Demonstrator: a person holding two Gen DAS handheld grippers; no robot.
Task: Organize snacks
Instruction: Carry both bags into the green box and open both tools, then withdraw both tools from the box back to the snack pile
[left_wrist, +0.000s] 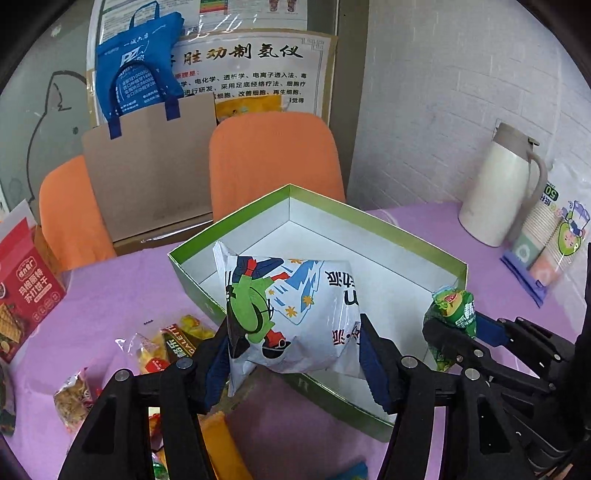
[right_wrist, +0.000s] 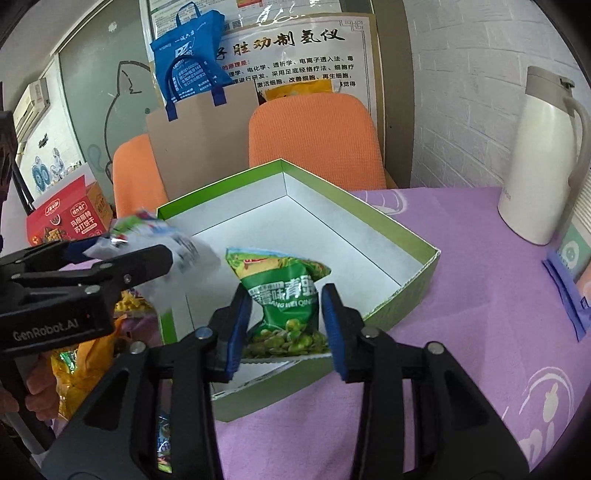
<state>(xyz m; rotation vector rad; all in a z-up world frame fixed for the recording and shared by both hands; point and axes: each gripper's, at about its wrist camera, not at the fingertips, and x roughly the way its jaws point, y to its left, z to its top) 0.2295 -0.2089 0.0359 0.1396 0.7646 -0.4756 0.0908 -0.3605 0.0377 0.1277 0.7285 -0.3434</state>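
Observation:
A puffy white snack bag with a green cartoon figure (left_wrist: 295, 295) sits between the pads of my left gripper (left_wrist: 295, 325), over the near-left corner of the green box (left_wrist: 192, 284). The pads flank the bag without squeezing it. In the right wrist view that bag (right_wrist: 184, 251) is blurred beside the left gripper (right_wrist: 147, 254). A green pea packet (right_wrist: 284, 295) stands upright between the blue pads of my right gripper (right_wrist: 285, 291), with slim gaps on both sides, above the white floor of the box (right_wrist: 406, 295). The left wrist view shows this packet (left_wrist: 452, 310) at the box's right edge.
Several loose snack packets (left_wrist: 155, 350) lie on the purple tablecloth left of the box, and a red cracker box (left_wrist: 26, 295) stands at the far left. A white thermos jug (right_wrist: 543, 158) and a sleeve of paper cups (left_wrist: 554, 240) stand at the right. Orange chairs (left_wrist: 273, 158) are behind the table.

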